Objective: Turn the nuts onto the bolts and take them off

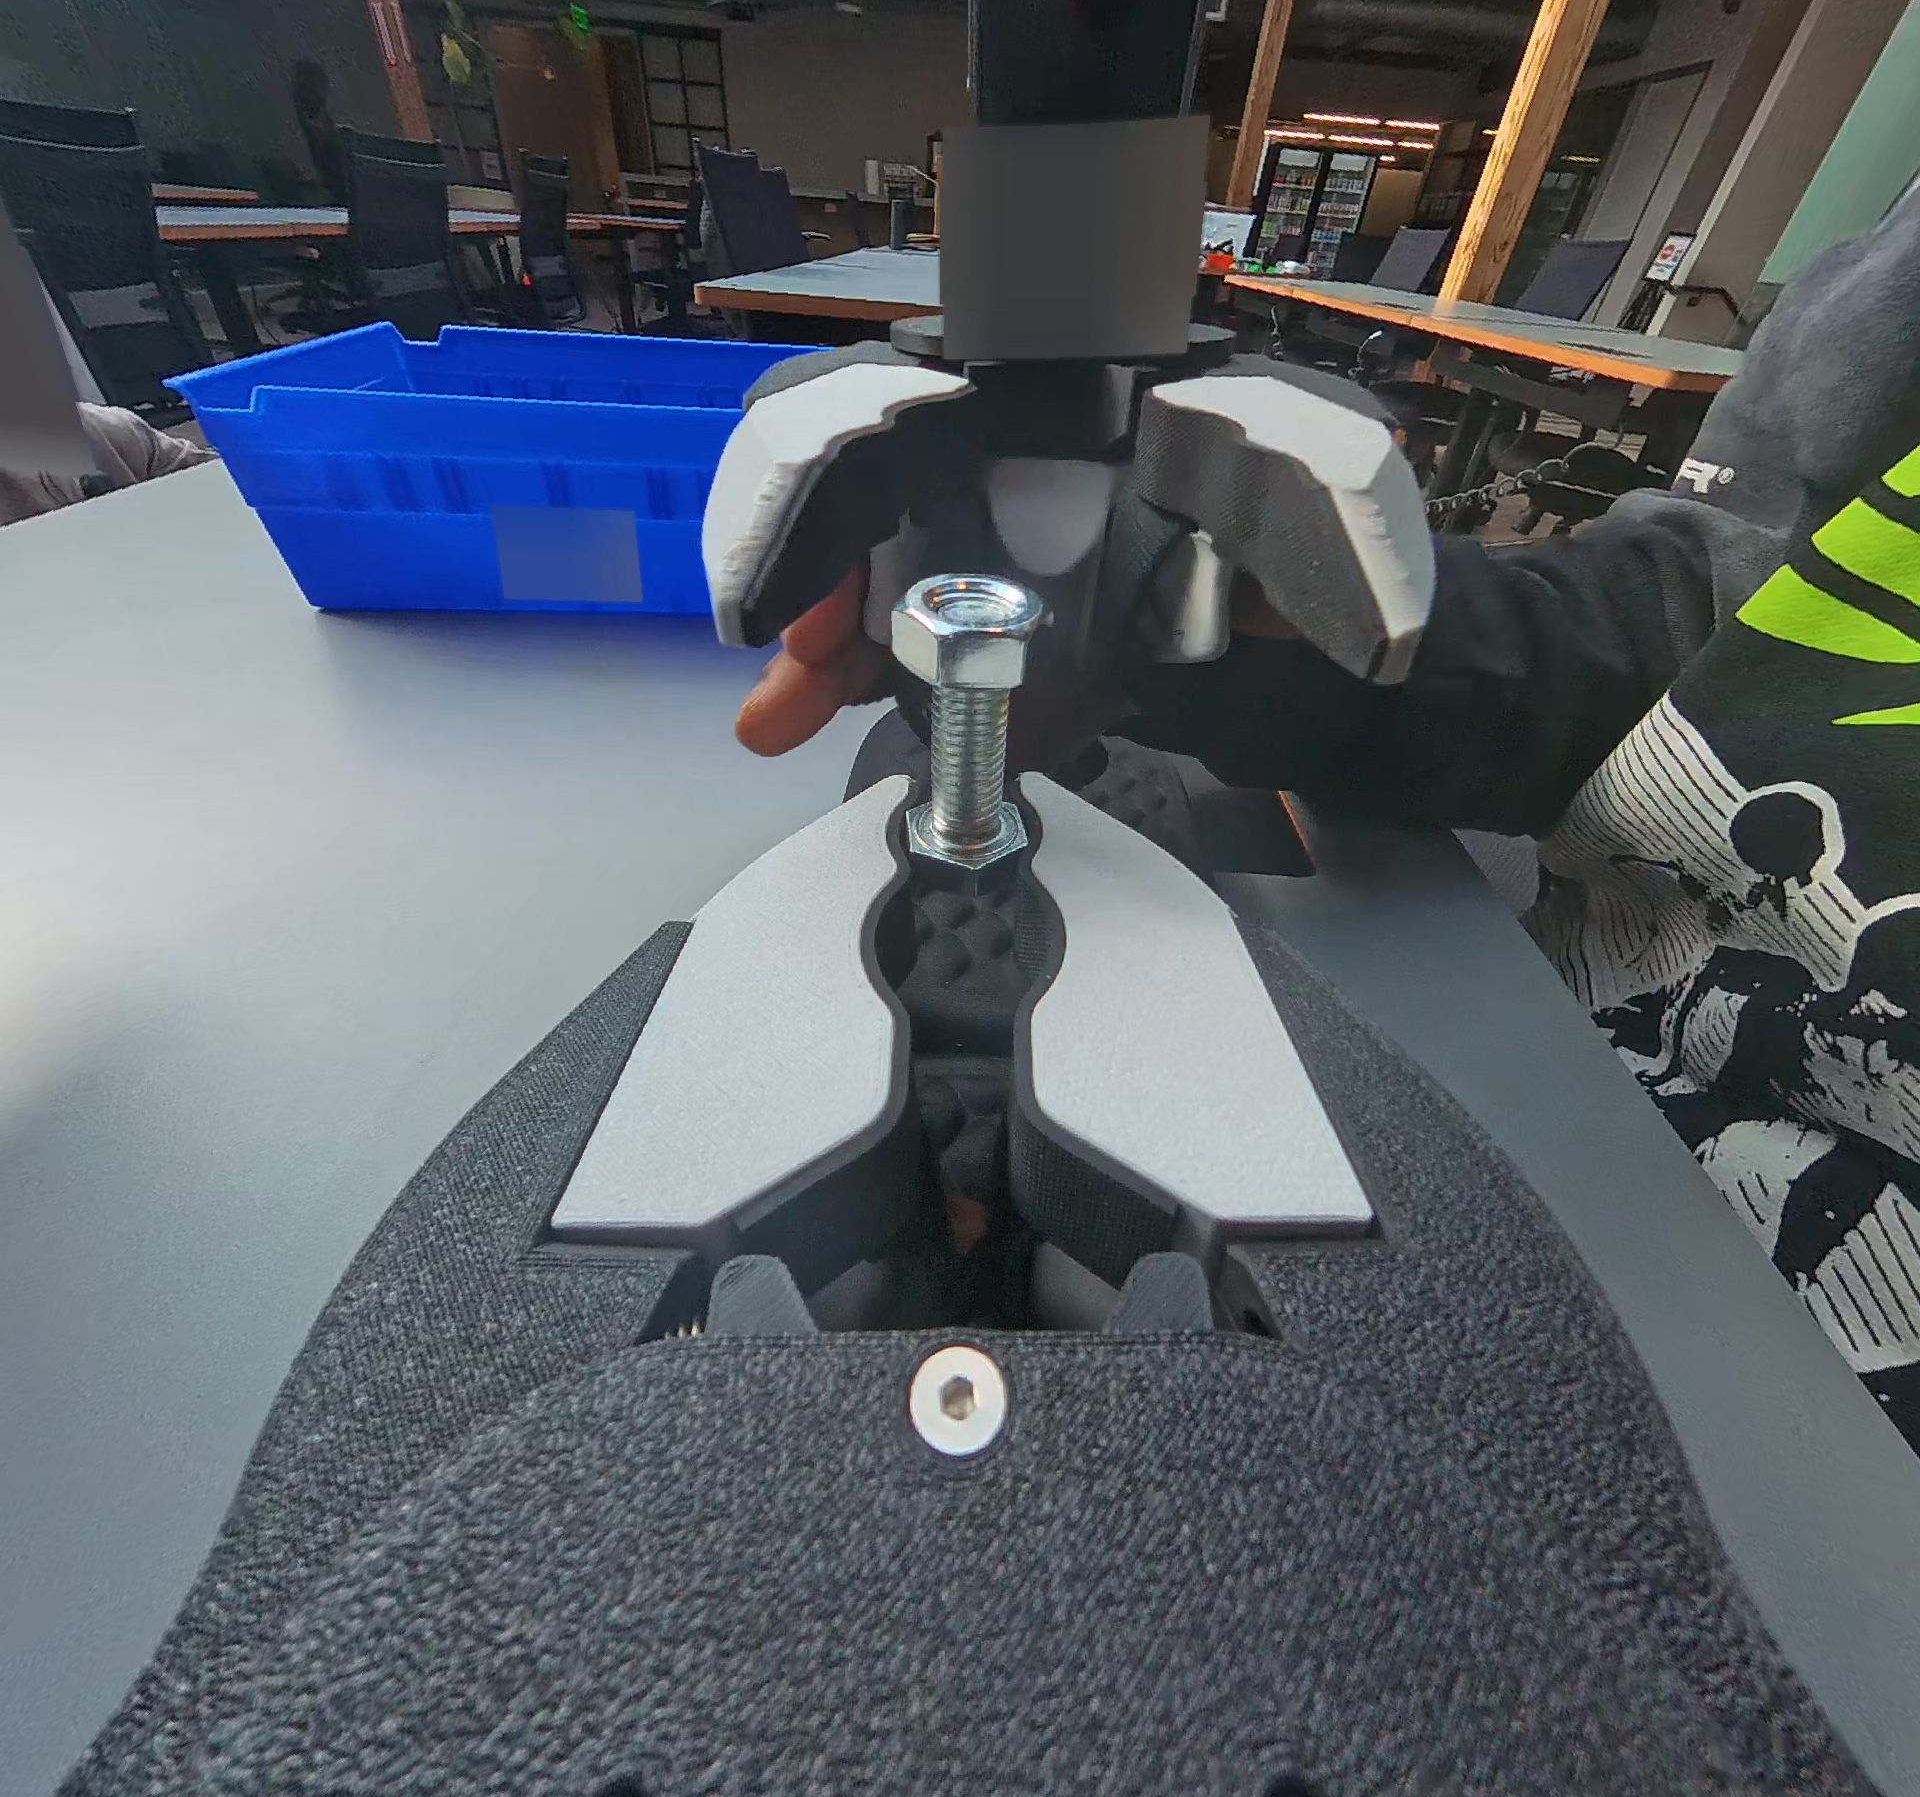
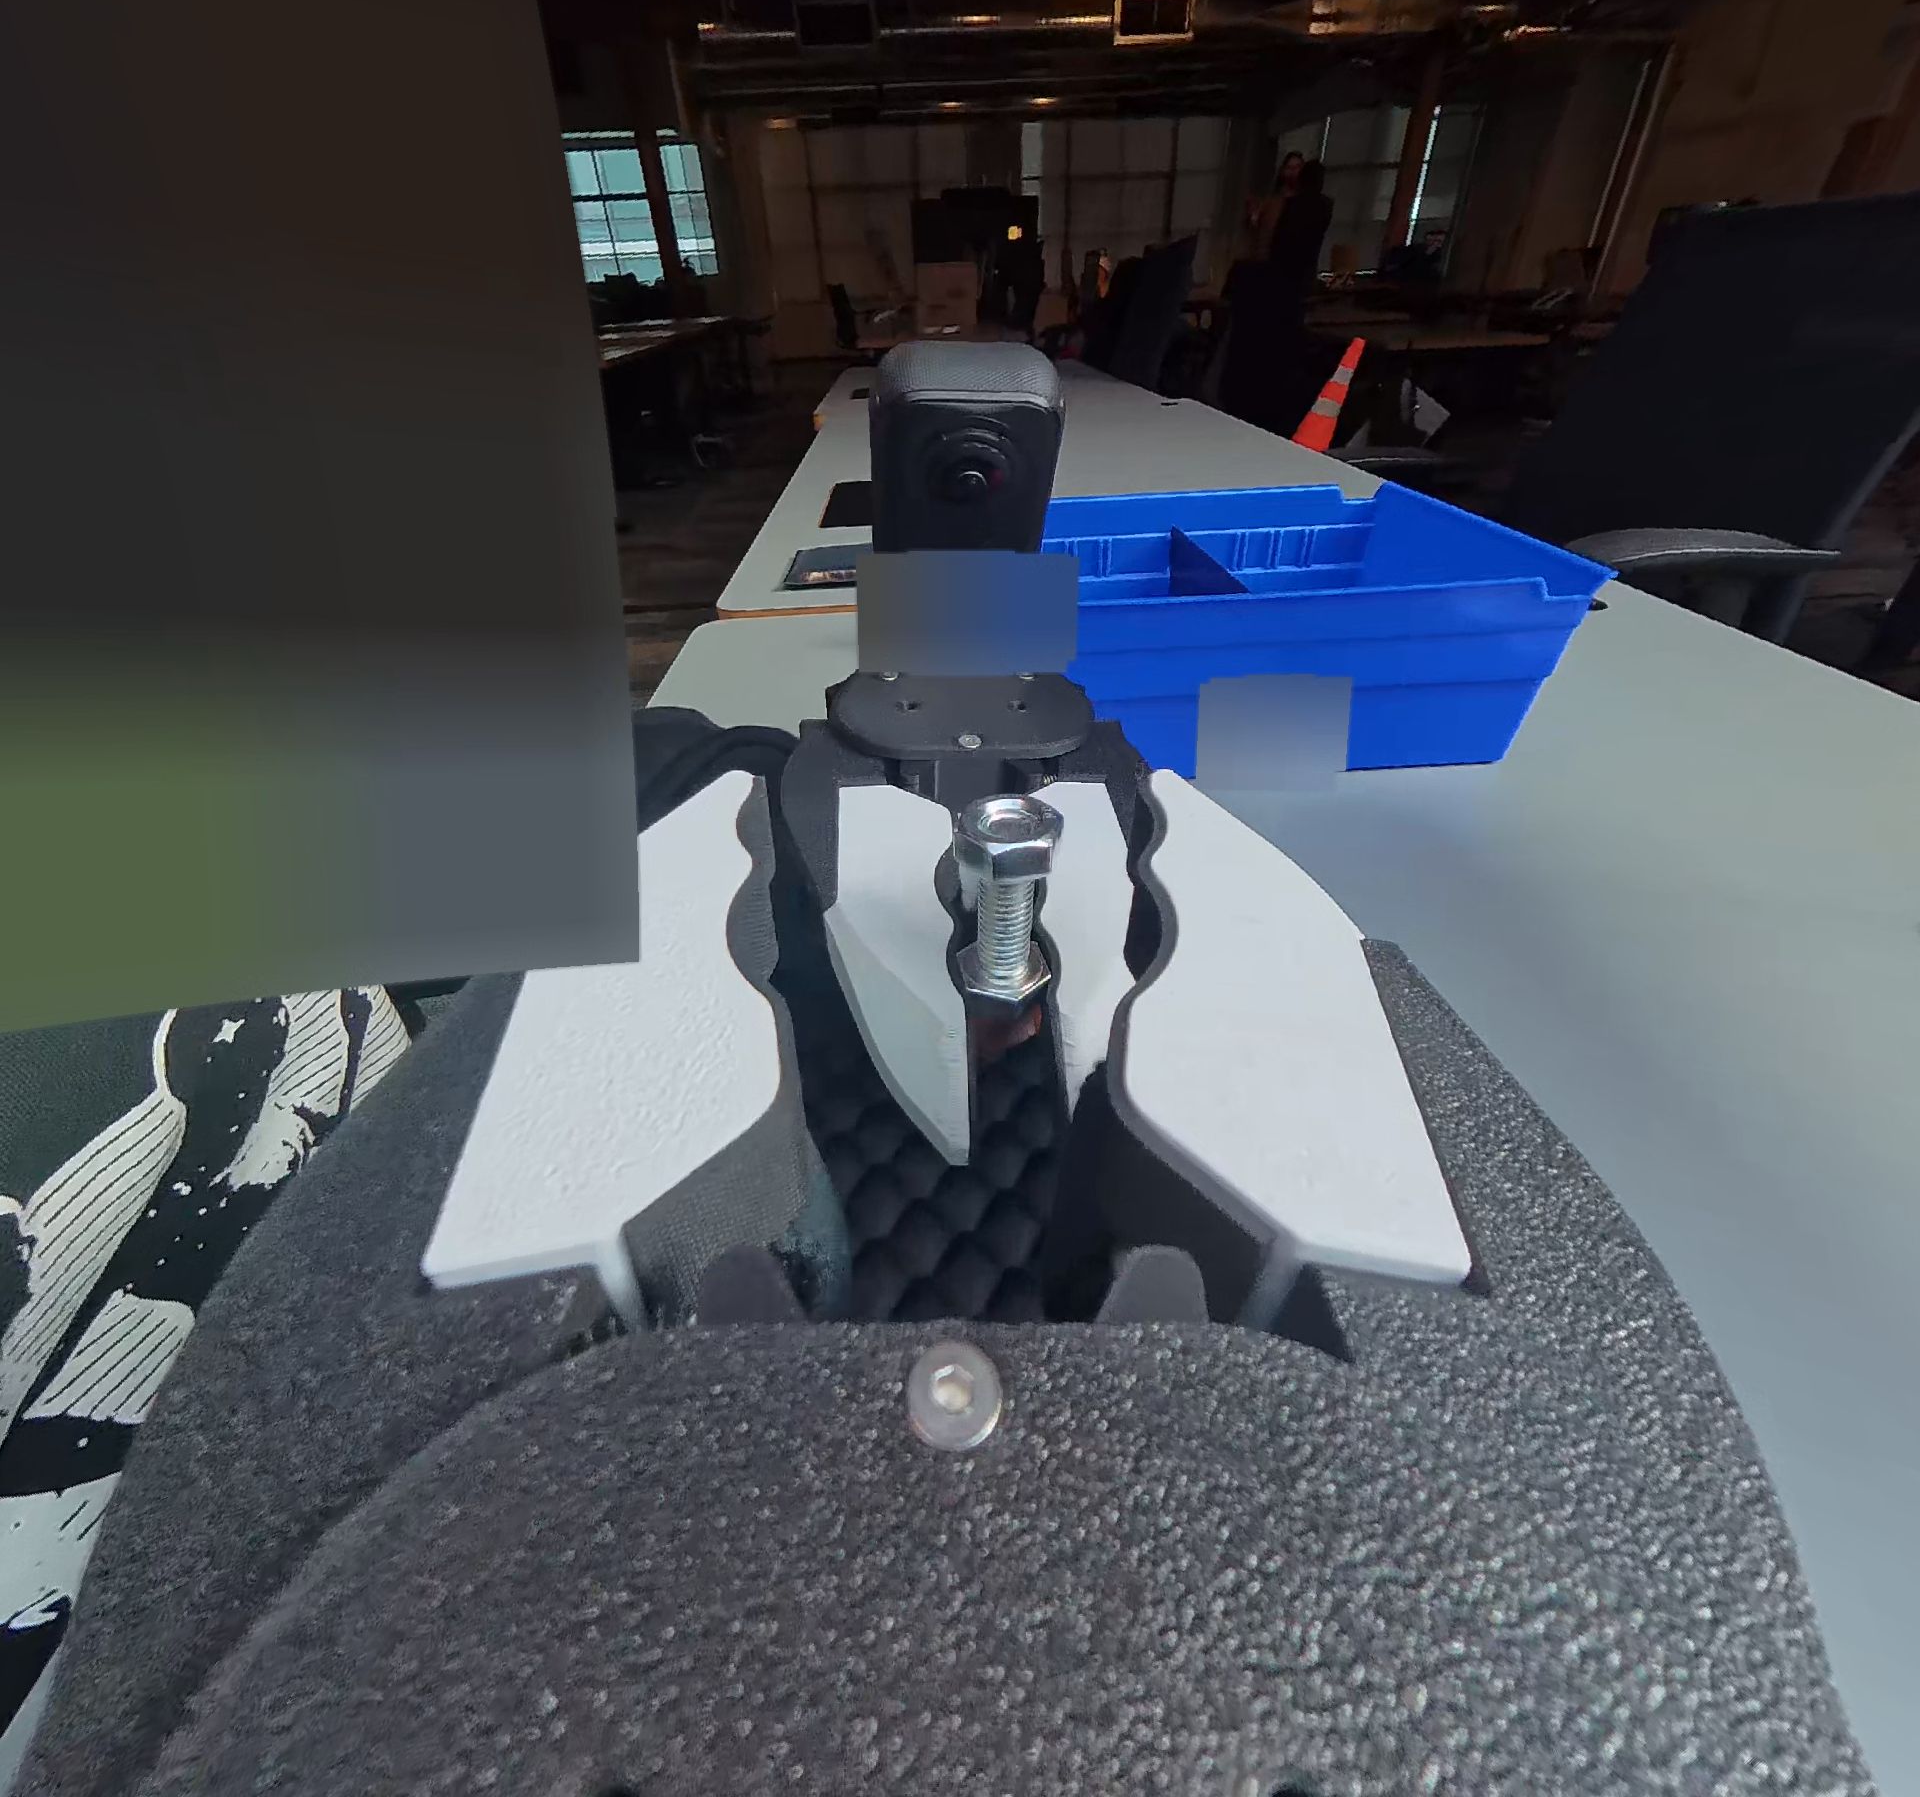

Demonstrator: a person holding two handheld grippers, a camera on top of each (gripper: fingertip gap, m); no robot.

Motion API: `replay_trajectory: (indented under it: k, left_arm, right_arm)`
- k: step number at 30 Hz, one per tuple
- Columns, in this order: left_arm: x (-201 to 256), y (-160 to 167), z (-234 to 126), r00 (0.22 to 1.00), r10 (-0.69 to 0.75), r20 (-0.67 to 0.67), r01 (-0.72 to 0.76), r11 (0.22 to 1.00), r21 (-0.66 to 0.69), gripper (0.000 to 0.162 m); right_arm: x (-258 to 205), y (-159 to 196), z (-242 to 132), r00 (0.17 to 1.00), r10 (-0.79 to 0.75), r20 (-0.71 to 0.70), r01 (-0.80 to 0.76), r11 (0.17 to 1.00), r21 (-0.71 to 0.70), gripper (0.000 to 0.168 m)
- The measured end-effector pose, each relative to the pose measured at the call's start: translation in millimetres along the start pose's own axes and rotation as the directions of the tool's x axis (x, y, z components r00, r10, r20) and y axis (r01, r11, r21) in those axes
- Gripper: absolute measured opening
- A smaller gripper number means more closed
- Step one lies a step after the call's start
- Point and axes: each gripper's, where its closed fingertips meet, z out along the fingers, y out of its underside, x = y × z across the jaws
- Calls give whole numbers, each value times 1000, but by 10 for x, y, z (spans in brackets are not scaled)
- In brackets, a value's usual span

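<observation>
Bolt count one, nuts two: left gripper clenched on lower nut, right gripper released; one blue bin.

fingers: grey, wavy-edged | body: black textured, silver hex screw | sleeve: black
</observation>
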Motion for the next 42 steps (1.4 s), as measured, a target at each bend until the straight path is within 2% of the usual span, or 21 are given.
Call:
replay_trajectory:
  k: [8,28,31,33,34,39,42]
  left_arm:
    - [2,5,1,1000,1,-2,-1,1000,-3,14]
    - [-9,-3,-5,1000,-3,3,3,1000,5,14]
    - [-10,-5,-5,1000,-3,4,3,1000,7,14]
    - [-17,-9,-9,1000,-8,7,8,1000,11,14]
    - [-17,-8,-9,1000,-9,5,9,1000,10,14]
    - [-13,-7,-5,1000,-6,4,6,1000,9,14]
    - [-8,-6,-3,1000,-3,3,3,1000,7,14]
  right_arm:
    - [-67,68,194,998,-22,58,25,999,-47,66]
    - [-13,51,-140,998,-17,-56,16,1000,-9,39]
    - [-8,50,-184,997,-21,-73,21,1000,-8,30]
    - [-39,32,-211,998,-29,-63,29,1000,3,9]
    - [-60,15,-219,998,-33,-56,34,999,14,5]
    - [-18,8,-250,995,-53,-80,53,999,-1,6]
    - [42,-29,-235,996,-27,-87,30,999,31,25]
